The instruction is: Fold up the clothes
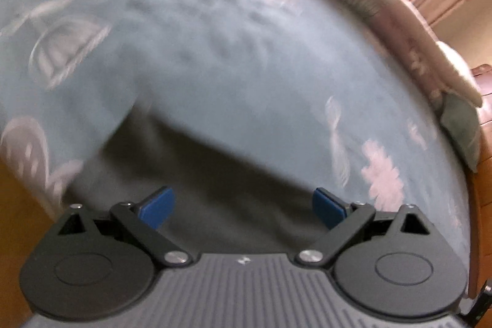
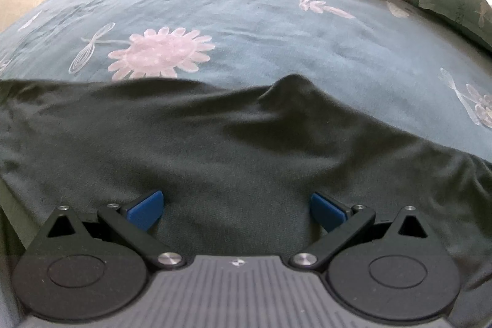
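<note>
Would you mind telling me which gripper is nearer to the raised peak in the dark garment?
Right. The right gripper faces the peak just ahead; the left gripper shows only flat dark garment.

dark garment [image 2: 215, 149] lies on floral bed [image 2: 246, 20].

Dark grey-black garment [image 2: 215, 149] spread mostly flat on a floral bedspread [image 2: 246, 20]; far edge rumpled into one raised peak.
</note>
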`<state>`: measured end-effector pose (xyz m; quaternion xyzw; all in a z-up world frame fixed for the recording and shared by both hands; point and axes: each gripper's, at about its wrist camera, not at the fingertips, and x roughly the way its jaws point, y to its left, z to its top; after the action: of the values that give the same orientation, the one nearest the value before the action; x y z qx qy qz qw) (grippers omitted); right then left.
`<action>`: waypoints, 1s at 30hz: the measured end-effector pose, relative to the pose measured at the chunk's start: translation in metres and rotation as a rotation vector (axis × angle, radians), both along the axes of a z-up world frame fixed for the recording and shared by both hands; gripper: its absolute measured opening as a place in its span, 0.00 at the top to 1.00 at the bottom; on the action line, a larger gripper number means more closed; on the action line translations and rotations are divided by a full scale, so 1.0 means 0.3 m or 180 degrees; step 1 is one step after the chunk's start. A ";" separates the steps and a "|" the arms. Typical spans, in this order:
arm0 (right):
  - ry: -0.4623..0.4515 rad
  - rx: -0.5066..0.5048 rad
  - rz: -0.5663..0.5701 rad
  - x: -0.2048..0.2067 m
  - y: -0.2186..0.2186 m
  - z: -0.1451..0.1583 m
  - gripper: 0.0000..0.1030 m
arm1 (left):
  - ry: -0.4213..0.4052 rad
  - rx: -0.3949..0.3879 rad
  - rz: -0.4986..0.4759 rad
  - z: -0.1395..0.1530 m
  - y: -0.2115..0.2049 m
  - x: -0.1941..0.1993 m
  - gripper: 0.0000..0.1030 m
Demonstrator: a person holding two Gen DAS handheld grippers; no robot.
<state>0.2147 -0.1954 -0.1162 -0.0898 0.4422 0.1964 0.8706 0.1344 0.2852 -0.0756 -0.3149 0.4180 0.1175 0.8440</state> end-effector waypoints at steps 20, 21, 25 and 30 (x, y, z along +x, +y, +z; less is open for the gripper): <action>-0.0185 0.0640 0.1067 -0.148 0.169 0.073 0.00 | 0.0140 -0.0026 0.0201 -0.070 0.112 -0.035 0.06; -0.0167 0.0603 0.1108 -0.155 0.181 0.065 0.00 | 0.0185 -0.0004 0.0152 -0.080 0.098 -0.044 0.06; -0.0086 0.0460 0.1181 -0.164 0.209 0.033 0.00 | 0.0224 0.0013 0.0082 -0.092 0.093 -0.100 0.06; -0.0018 0.0305 0.1148 -0.154 0.225 -0.009 0.00 | 0.0111 0.0027 -0.0017 -0.024 0.070 -0.088 0.06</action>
<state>0.1684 -0.1278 -0.1188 -0.1267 0.4065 0.3699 0.8258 0.1081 0.3063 -0.0827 -0.3081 0.4330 0.1224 0.8382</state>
